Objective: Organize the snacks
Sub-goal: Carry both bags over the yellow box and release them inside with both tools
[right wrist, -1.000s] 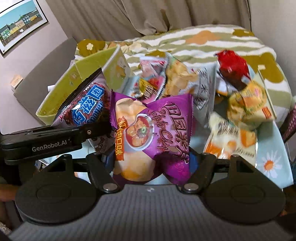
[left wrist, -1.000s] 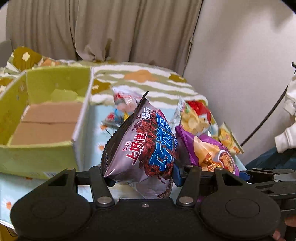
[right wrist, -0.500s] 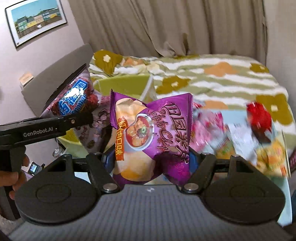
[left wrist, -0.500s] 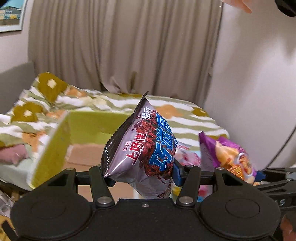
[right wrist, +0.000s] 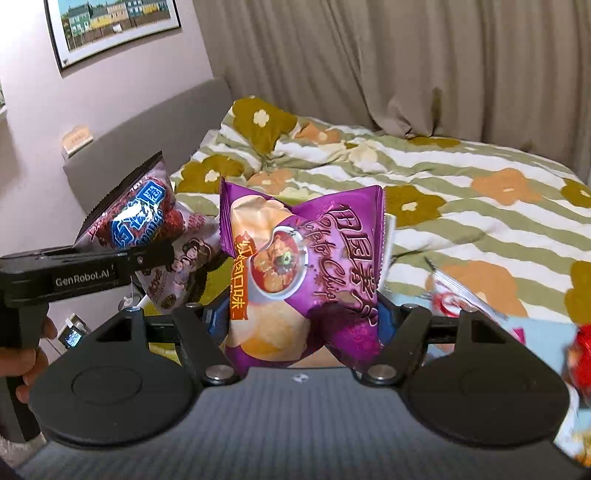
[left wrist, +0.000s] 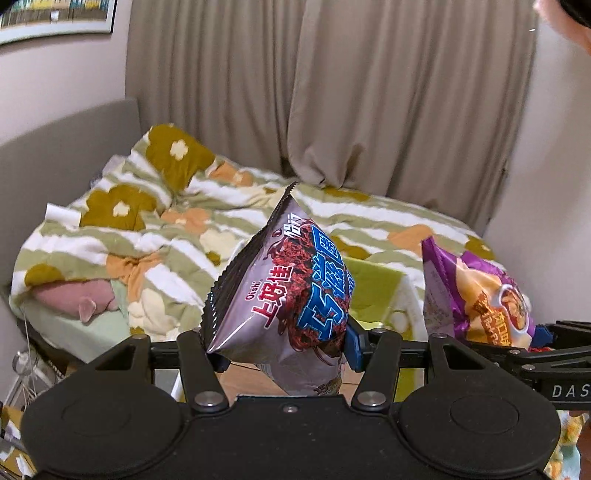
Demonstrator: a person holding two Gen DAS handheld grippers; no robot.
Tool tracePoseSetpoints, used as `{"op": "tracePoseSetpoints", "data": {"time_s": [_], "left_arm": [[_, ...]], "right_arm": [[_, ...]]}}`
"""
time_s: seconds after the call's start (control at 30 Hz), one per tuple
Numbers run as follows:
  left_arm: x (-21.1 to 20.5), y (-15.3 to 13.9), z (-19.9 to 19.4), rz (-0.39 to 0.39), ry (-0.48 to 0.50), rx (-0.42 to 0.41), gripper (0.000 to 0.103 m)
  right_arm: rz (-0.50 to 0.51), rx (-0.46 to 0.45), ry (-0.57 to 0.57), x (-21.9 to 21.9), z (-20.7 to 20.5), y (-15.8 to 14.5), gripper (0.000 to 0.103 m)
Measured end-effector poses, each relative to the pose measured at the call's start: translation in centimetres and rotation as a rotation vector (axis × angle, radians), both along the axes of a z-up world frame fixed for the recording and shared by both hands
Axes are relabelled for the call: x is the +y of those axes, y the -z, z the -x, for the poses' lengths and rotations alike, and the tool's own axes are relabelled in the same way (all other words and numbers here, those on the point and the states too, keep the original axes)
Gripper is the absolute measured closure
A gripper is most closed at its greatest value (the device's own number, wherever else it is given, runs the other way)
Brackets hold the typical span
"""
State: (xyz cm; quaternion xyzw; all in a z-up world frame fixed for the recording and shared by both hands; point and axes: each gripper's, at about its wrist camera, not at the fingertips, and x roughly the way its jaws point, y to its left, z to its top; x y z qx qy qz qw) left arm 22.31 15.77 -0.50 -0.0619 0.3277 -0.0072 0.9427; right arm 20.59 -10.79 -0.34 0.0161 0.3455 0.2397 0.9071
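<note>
Left wrist view: the left hand-held gripper (left wrist: 282, 345) is clamped on a silvery-brown chocolate snack bag (left wrist: 284, 295), held up in the air, serrated top edge pointing skyward! Behind it lies the bed (left wrist: 147, 236) with its green-striped floral quilt, and a green box (left wrist: 373, 291) peeks out just behind the bag. Off to the right, the purple chip bag (left wrist: 476, 295) hangs alongside. Over to the right wrist view, and the right hand-held gripper (right wrist: 303, 325) is squeezing that purple chip bag (right wrist: 299, 273) tight, the pack crumpled between the fingers. The left hand-held gripper (right wrist: 151, 254) shows at the left, carrying its chocolate snack bag (right wrist: 147, 225). Loose snack packets (right wrist: 458, 299) blur past at lower right, beside a framed picture (right wrist: 114, 26) on the wall.
</note>
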Motion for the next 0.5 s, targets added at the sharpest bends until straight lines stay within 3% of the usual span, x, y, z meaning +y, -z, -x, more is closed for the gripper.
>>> {"op": "tracePoseSetpoints", "data": {"time_s": [0.37,0.47,0.5], "left_arm": [[-0.3,5.7,-9.4,0.002,0.009,0.15,0.042],[-0.2,7.0,-10.9,-0.004,0.01,0.186,0.031],[-0.1,7.2,-11.0,-0.012,0.0,0.188,0.02]], "right_arm": [[0.11,0.058,-0.033,5.1,-9.4,3.7,0.015],[0.127,0.069,-0.03,5.1,-10.7,4.7,0.015],[0.133,0.072,-0.029,5.1,-11.1,5.1,0.015]]}}
